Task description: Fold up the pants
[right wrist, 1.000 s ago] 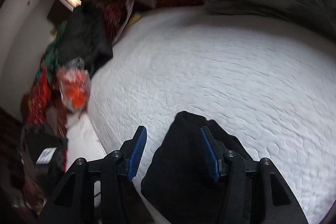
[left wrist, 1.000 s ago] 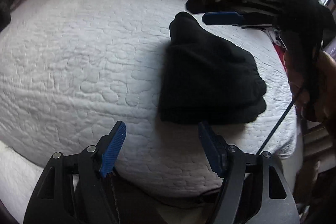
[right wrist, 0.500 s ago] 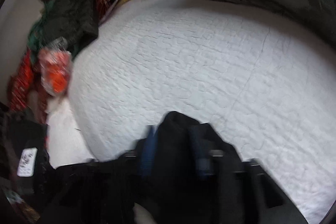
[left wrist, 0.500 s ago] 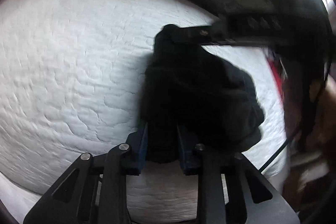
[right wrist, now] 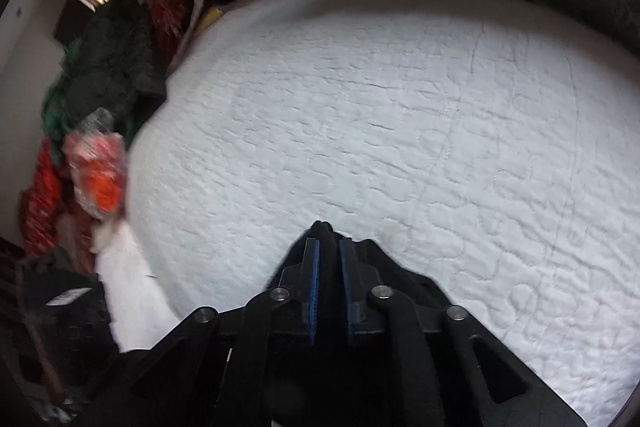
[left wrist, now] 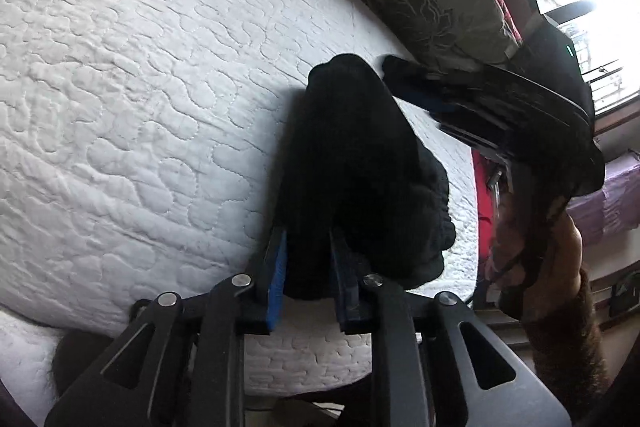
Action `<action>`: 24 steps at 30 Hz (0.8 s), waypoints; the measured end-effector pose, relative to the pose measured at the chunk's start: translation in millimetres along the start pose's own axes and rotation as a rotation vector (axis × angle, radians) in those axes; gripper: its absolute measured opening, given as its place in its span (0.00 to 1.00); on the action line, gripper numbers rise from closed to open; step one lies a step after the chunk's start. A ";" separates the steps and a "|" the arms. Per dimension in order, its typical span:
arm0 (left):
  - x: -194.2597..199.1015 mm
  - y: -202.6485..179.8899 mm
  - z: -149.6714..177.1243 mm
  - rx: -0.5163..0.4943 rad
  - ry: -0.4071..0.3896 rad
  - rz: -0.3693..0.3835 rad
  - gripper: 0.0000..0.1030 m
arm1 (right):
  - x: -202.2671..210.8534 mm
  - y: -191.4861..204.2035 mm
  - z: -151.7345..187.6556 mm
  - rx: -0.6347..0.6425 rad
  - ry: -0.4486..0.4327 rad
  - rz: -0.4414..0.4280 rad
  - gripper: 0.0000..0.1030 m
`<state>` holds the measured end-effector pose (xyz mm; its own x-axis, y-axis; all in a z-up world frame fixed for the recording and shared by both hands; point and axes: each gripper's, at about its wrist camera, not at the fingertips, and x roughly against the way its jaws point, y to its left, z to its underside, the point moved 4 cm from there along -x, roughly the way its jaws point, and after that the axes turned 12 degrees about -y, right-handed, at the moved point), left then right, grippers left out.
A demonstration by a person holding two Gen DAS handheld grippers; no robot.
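White quilted bed (left wrist: 140, 87) fills the left wrist view, with the folded black pants (left wrist: 352, 163) sitting near its edge. Left gripper (left wrist: 308, 259) has its blue fingers (left wrist: 277, 277) pinched onto the near end of the bundle — narrow gap, cloth between. Right gripper (left wrist: 424, 95) grabs the far end. Over on the right wrist view, its fingers (right wrist: 313, 291) squeeze a black fold of the pants (right wrist: 320, 233) — clutter pile (right wrist: 100, 99) off the bed's left.
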<state>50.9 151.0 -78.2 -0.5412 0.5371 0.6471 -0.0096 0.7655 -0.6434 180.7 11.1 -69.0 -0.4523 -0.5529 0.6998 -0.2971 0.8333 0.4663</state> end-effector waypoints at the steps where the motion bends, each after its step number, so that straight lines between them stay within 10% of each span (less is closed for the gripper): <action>1: 0.8 -1.1 -0.3 -0.001 -0.005 0.002 0.16 | 9.6 -1.4 -1.5 -0.031 -0.024 -0.023 0.18; 8: 6.0 -8.6 -15.4 -0.024 -0.039 -0.020 0.24 | 105.3 -47.0 27.3 -0.175 -0.204 0.025 0.41; 12: -15.1 -35.6 -43.3 -0.108 -0.040 -0.081 0.54 | 131.9 -76.2 62.5 -0.234 -0.242 0.121 0.42; 21: -88.2 -33.2 -76.2 0.030 0.095 -0.163 0.54 | 112.0 -87.1 88.0 -0.369 -0.305 0.086 0.42; 24: -106.9 -44.3 -70.7 -0.067 0.114 -0.265 0.46 | 91.6 -81.2 87.3 -0.349 -0.289 0.120 0.37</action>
<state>168.6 84.7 -89.9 -0.4293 0.3491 0.8330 -0.0801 0.9039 -0.4201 89.9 -106.9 -89.9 -0.6965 -0.3876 0.6039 0.0502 0.8132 0.5798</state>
